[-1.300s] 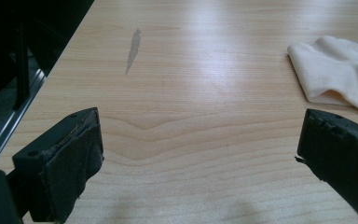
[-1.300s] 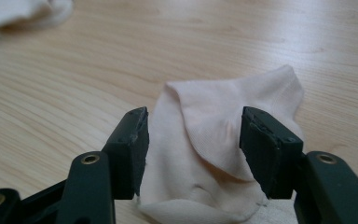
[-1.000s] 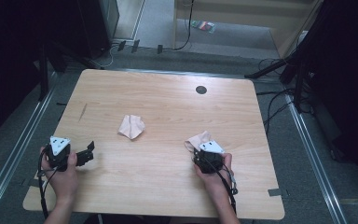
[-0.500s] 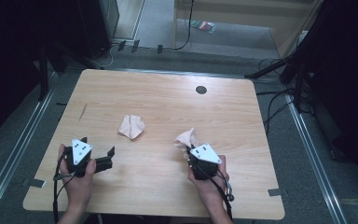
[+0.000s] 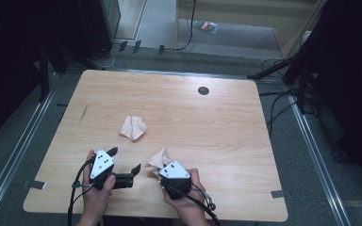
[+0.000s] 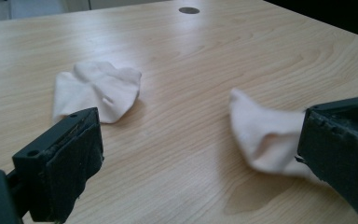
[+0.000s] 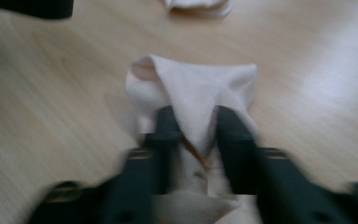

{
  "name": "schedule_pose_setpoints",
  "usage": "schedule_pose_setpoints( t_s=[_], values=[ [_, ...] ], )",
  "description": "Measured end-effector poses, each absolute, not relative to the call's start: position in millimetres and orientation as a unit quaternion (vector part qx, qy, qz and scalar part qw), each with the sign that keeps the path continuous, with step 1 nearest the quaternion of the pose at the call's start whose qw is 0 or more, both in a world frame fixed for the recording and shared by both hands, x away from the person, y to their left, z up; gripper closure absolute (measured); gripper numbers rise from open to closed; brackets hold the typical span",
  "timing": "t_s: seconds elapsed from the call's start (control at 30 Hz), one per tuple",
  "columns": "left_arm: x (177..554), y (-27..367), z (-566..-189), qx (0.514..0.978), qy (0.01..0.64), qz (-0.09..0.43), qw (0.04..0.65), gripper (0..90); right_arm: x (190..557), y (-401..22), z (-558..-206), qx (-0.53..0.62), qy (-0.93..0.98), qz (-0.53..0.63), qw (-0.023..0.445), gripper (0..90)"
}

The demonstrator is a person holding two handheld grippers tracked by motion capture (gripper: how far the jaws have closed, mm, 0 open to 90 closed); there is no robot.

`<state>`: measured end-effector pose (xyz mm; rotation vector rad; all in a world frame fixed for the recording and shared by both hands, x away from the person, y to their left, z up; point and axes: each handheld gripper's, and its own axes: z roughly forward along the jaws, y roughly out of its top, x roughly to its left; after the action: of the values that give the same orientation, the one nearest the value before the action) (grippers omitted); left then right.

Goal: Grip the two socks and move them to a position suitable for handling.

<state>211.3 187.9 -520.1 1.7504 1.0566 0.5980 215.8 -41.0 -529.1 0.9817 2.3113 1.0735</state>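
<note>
1. A pale wooden tabletop with a small dark round hole near its far edge is seen from the high view.
2. Two crumpled pale pink fabric socks are lying on it. One sock is lying loose left of the tabletop's middle, well apart from both tools.
3. The other sock is placed near the tabletop's near edge, just in front of the right tool, which is held in the person's right hand.
4. In the right gripper view, this sock is draped between and over the two black jaws of the right tool. The jaws have just been opening, with the cloth between them; whether the pads are pressing on it cannot be told, as the picture is blurred.
5. The left tool is held in the left hand near the near edge, left of the right tool. Its jaws are spread wide apart, and nothing is held between them.
6. In the left gripper view, the loose sock is seen beyond the jaws of the left tool, and the nearer sock just beside one jaw.
</note>
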Motion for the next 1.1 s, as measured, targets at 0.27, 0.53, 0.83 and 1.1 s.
schedule_pose_setpoints(
  t_s=[0.27,0.53,0.83,1.1],
  values=[
    [214.3,192.1,-522.7,0.715,0.44,0.241,0.486,5.6,234.7,-77.4,-512.9,0.43,0.766,0.445,0.173,48.5],
    [215.4,188.9,-526.0,0.724,0.434,0.227,0.486,6.4,254.4,-59.1,-537.9,0.441,0.788,0.398,0.163,61.5],
    [222.4,182.7,-538.3,0.748,0.435,0.173,0.47,6.4,253.2,-57.6,-542.4,0.434,0.79,0.391,0.185,90.0],
    [225.3,177.9,-543.1,0.758,0.432,0.144,0.467,6.7,252.9,-60.9,-538.5,0.436,0.781,0.406,0.185,83.3]
  ],
)
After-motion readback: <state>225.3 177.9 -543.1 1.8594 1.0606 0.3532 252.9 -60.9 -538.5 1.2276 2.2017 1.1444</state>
